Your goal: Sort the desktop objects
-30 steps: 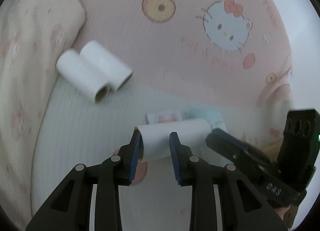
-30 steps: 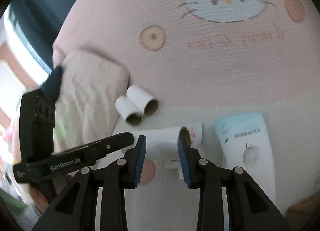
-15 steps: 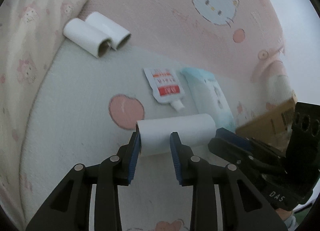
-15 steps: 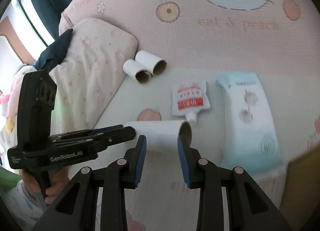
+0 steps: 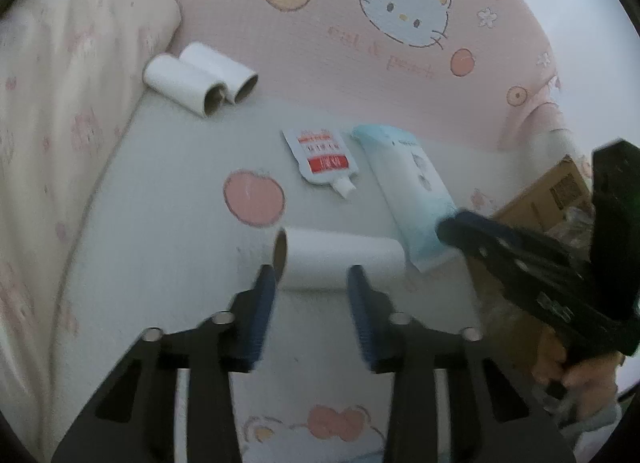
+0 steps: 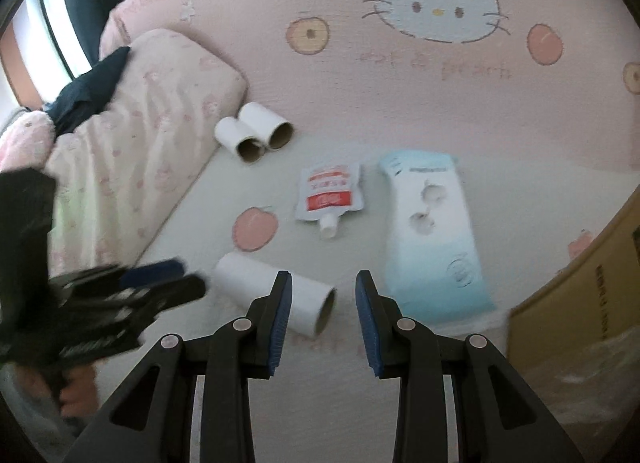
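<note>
A white cardboard roll (image 5: 340, 263) lies on the pale mat just beyond my left gripper (image 5: 312, 283), which is open and no longer touches it. The roll also shows in the right wrist view (image 6: 276, 295), left of my right gripper (image 6: 322, 287), which is open and empty. Two more white rolls (image 5: 200, 83) (image 6: 252, 135) lie side by side at the pillow's edge. A white pouch with a red label (image 5: 322, 161) (image 6: 330, 195) and a light blue tissue pack (image 5: 408, 191) (image 6: 436, 231) lie further back on the mat.
A pink patterned pillow (image 5: 68, 123) (image 6: 140, 151) borders the mat on the left. A pink Hello Kitty cushion wall (image 5: 400, 23) (image 6: 436, 11) stands behind. A brown cardboard box (image 5: 552, 195) (image 6: 580, 295) sits at the right.
My left gripper opened and let go of the white roll, which now lies on the mat. Both grippers have pulled back and the right jaws stand wider.
</note>
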Available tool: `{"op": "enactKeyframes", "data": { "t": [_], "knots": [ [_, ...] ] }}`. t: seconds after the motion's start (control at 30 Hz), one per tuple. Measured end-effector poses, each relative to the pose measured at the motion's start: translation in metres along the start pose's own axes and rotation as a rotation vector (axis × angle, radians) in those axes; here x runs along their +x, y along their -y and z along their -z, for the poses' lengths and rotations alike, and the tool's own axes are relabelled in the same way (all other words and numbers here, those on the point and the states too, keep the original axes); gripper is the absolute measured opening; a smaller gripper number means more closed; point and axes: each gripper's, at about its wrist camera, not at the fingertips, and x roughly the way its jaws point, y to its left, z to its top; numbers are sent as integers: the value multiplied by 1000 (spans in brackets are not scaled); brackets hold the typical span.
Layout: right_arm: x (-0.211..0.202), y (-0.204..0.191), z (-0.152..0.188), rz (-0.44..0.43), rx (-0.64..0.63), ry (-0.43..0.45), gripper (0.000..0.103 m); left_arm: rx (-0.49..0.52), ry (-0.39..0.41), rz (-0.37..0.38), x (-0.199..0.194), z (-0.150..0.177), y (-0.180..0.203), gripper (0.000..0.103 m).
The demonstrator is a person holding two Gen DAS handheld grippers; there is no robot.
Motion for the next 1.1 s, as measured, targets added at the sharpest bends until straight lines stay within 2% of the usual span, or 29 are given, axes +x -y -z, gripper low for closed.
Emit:
{"op": "enactKeyframes", "data": {
  "t": [0.03, 0.1, 0.23, 0.37, 0.43, 0.6, 0.7, 0.77, 0.9, 1.03, 1.1],
  "knots": [
    [3, -1, -2, 37, -15, 1, 29, -15, -13, 12, 2, 2, -1, 28],
    [12, -5, -5, 121, -55, -16, 18, -25, -18, 23, 4, 5, 0, 28],
    [25, -12, -9, 100, -120, -41, 17, -21, -8, 32, 5, 6, 3, 28],
    [34, -16, -13, 119, -153, -59, 17, -61, -19, 53, 12, 5, -2, 28],
    [36, -15, -16, 107, -153, -64, 17, -101, -36, 81, 16, 6, -8, 29],
    [47, -16, -15, 85, -165, -110, 17, -254, -75, 170, 28, 3, -29, 48],
    [53, -18, -8, 62, -157, -146, 17, -349, -82, 218, 33, 0, -41, 50],
    [52, -21, -6, 43, -160, -153, 17, -381, -80, 220, 35, -4, -46, 50],
    [49, -30, -1, -13, -167, -200, 18, -390, -75, 219, 38, -11, -47, 50],
    [46, -39, 6, -105, -159, -222, 18, -320, -79, 190, 43, -22, -37, 50],
    [47, -45, 8, -118, -169, -230, 18, -285, -75, 179, 45, -26, -31, 50]
  ]
}}
